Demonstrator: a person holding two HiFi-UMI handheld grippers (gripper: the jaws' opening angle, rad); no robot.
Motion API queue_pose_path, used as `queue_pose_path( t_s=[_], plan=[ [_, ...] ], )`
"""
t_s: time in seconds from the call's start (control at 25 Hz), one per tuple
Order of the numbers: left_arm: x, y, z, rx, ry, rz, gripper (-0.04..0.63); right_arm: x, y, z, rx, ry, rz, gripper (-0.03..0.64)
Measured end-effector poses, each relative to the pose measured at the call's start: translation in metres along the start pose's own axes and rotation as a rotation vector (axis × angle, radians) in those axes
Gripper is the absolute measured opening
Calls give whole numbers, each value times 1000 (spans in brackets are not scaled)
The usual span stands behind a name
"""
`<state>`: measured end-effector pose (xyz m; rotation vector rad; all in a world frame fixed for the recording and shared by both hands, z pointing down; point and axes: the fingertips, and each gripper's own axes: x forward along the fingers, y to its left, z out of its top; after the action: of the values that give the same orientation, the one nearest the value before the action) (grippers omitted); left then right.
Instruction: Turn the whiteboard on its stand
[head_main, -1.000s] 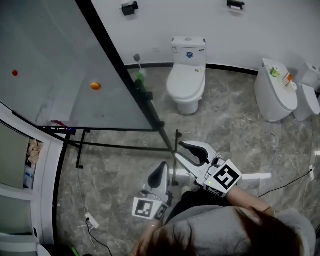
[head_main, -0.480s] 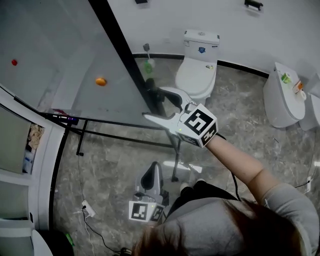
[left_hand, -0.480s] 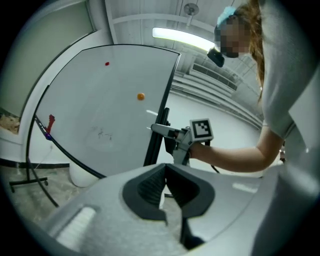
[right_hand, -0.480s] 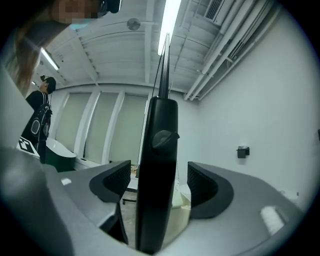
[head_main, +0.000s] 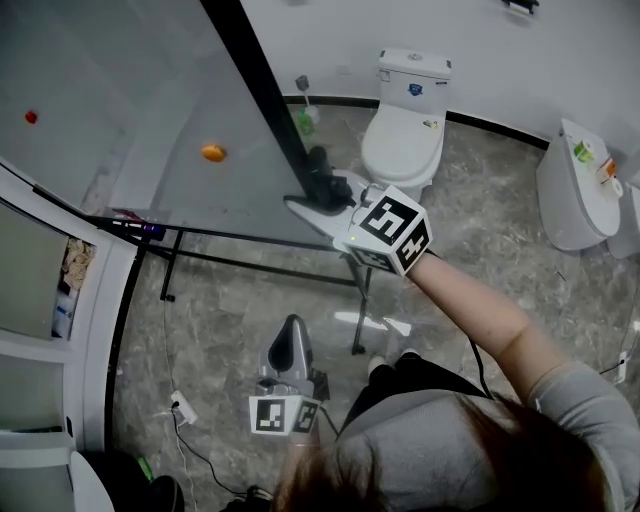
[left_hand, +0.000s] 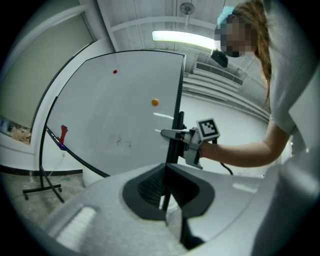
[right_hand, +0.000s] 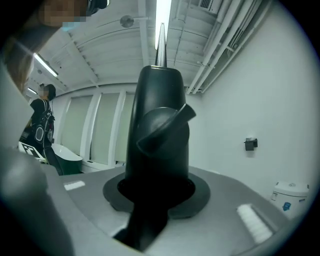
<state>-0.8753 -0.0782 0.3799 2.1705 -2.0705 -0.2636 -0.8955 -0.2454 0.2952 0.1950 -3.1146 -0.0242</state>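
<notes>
The whiteboard (head_main: 120, 120) fills the upper left of the head view, tilted on its black stand (head_main: 170, 265). An orange magnet (head_main: 212, 153) and a red magnet (head_main: 31, 117) stick to it. My right gripper (head_main: 318, 190) is at the board's black side frame (head_main: 262, 90), with the frame between its jaws, which are closing and press on it. From the left gripper view, that right gripper (left_hand: 167, 132) grips the frame (left_hand: 179, 100) at mid height. My left gripper (head_main: 292, 340) hangs low near the person's body, shut and empty.
A white toilet (head_main: 405, 140) stands behind the board's edge, with a toilet brush (head_main: 305, 115) beside it. A second toilet (head_main: 575, 190) is at the far right. A power strip and cable (head_main: 185, 410) lie on the grey floor at lower left. A curved white wall (head_main: 90, 330) borders the left.
My right gripper rose from beside the left one to the board's frame, opened wide, then closed on the frame. The left gripper stayed low.
</notes>
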Motion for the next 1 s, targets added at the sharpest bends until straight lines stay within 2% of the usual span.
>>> queue_pose_path(
  t_s=[0.12,0.2,0.36,0.48,0.56,0.68,0.76,1.0],
  plan=[
    [7,28,12,33,-1,26,-5,-3,2,1,3,3,0,107],
    [20,49,27,84,-8,46,-5,-8,3,1,2,0,-4,107],
    [57,80,64,183,-70,108,-5,-27,3,1,-3,-9,-10,107],
    [95,89,76,202,-67,141,-5,-47,3,0,1,-19,-8,107],
    [115,80,75,188,-34,153,-5,-60,2,1,3,-41,-12,107],
    [125,50,64,208,1,154,-5,-65,2,0,11,-55,-11,107],
    [122,32,53,208,16,166,-5,-63,4,-1,14,-52,-2,107],
    [93,-11,27,146,30,248,-5,-67,6,5,11,-58,7,107]
  ],
)
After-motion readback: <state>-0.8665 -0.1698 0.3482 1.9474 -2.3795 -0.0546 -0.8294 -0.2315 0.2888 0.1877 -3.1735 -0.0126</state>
